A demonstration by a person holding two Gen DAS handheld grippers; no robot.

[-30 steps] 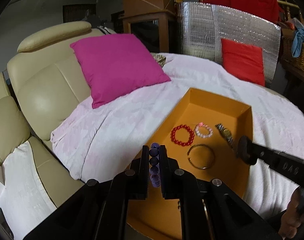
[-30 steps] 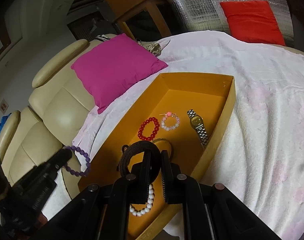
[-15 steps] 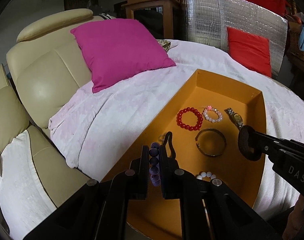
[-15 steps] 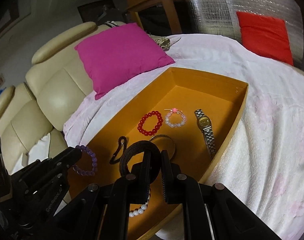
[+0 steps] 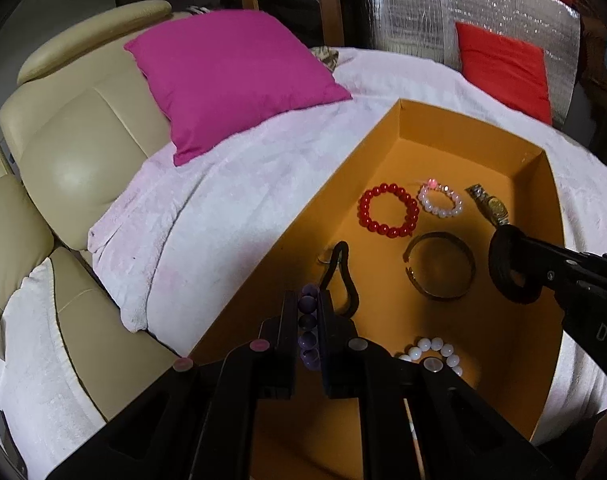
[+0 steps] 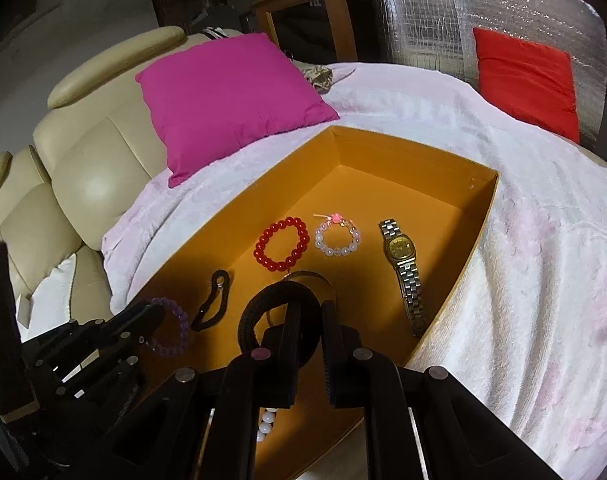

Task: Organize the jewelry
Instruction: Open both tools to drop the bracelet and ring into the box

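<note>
- The left tool [image 5: 307,322] is gripping a purple bead bracelet [image 5: 308,330] over the orange box's [image 5: 455,120] near left edge.
- The right tool [image 6: 308,334] is clamping a black braided ring [image 6: 263,312] above the box floor, near the metal bangle [image 5: 439,266].

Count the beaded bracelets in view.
4: red bracelet and pale pink bracelet lie mid-box, white bracelet near the front wall, purple bracelet in the left tongs. Tongs may hide more.

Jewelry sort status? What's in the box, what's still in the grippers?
Done: red bead bracelet, pink bead bracelet, watch, metal bangle, white bead bracelet and black cord lie in the orange box.
In hand: left gripper clamps a purple bead bracelet; right gripper a black band.
Left: release both.
</note>
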